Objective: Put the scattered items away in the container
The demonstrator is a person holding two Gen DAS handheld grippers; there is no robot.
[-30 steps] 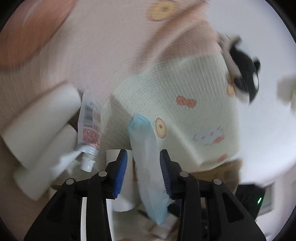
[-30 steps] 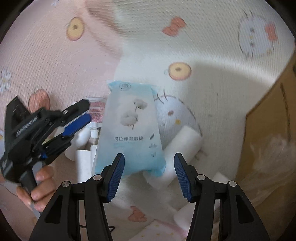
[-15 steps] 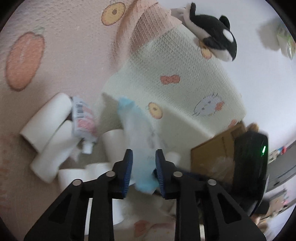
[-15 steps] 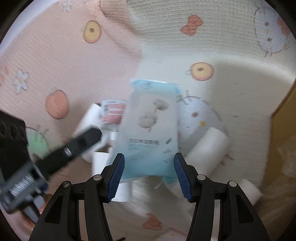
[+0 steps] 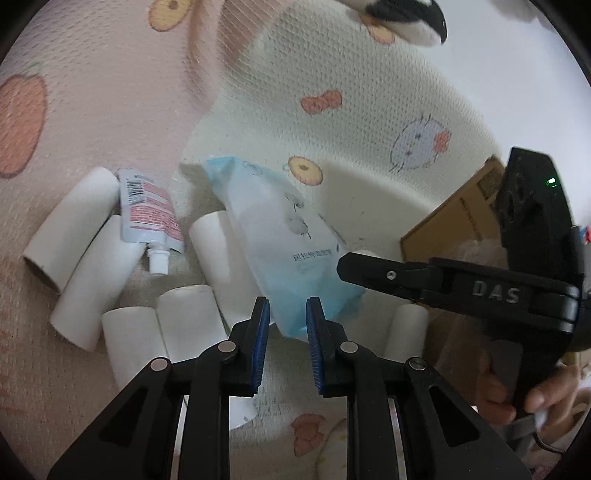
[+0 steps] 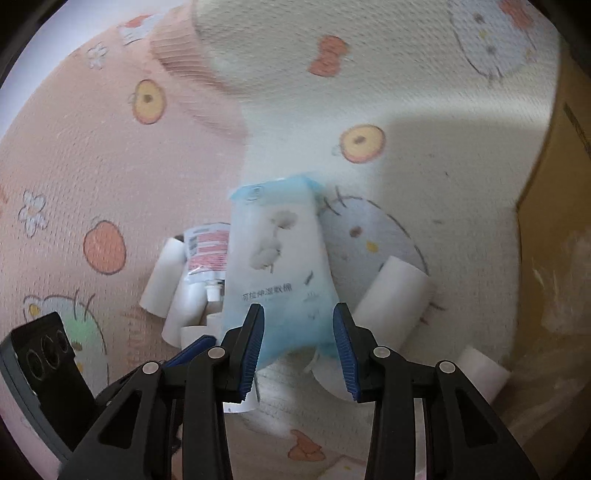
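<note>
A light blue cotton-pad pack lies on several white paper rolls inside a cream and pink cartoon-print fabric bin. A red-and-white squeeze tube lies among the rolls. My left gripper has its jaws a narrow gap apart at the pack's near end; whether it pinches the pack is unclear. My right gripper is open just above the pack, and it shows in the left wrist view at the right. The tube shows left of the pack.
A brown cardboard box stands beside the bin on the right, also in the right wrist view. A black-and-white plush toy rests at the bin's far rim. The bin's wall rises all around the items.
Both grippers have pulled back from the pack. The left jaws narrowed from wide open. The pack lies flatter on the rolls. The right gripper now enters the left view.
</note>
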